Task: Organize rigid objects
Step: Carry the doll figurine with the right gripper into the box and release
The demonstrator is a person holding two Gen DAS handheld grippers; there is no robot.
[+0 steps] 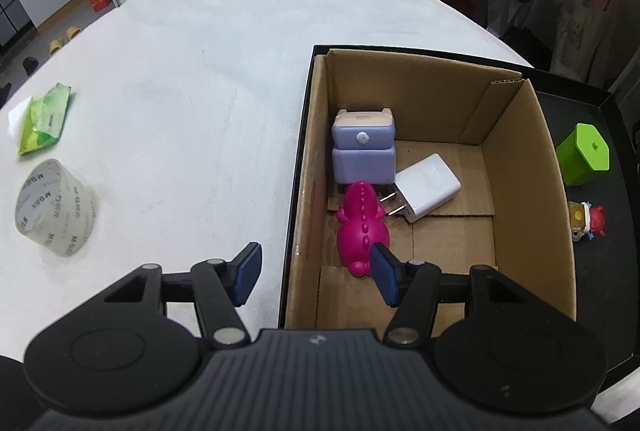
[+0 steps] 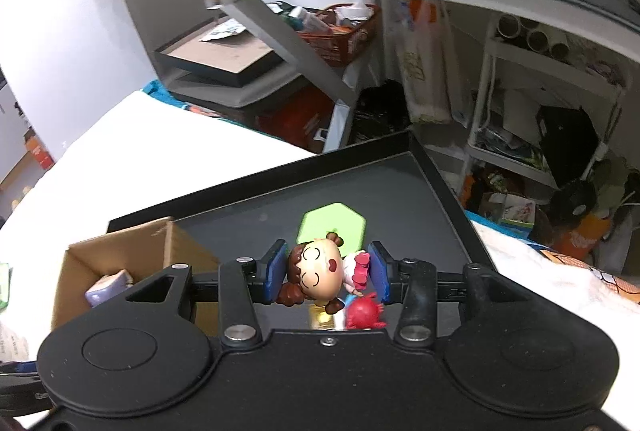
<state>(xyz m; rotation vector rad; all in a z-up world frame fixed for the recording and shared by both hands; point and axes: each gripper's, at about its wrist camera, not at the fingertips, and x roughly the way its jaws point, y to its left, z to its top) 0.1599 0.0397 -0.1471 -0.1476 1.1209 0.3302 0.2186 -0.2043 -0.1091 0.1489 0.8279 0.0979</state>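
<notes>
My right tongs (image 2: 328,273) bracket the cartoon figurine (image 2: 316,277) on the black tray (image 2: 440,187), pads at its sides, though I cannot tell if they grip. My left tongs (image 1: 316,277) hang open and empty over the cardboard box's (image 1: 528,167) near-left corner. Next, I judge: clamp, lift, carry into the box.

The left wrist view looks steeply down into the box (image 1: 440,167) from close above, the right looks forward over the tray (image 2: 400,191); both share box and tray.
</notes>
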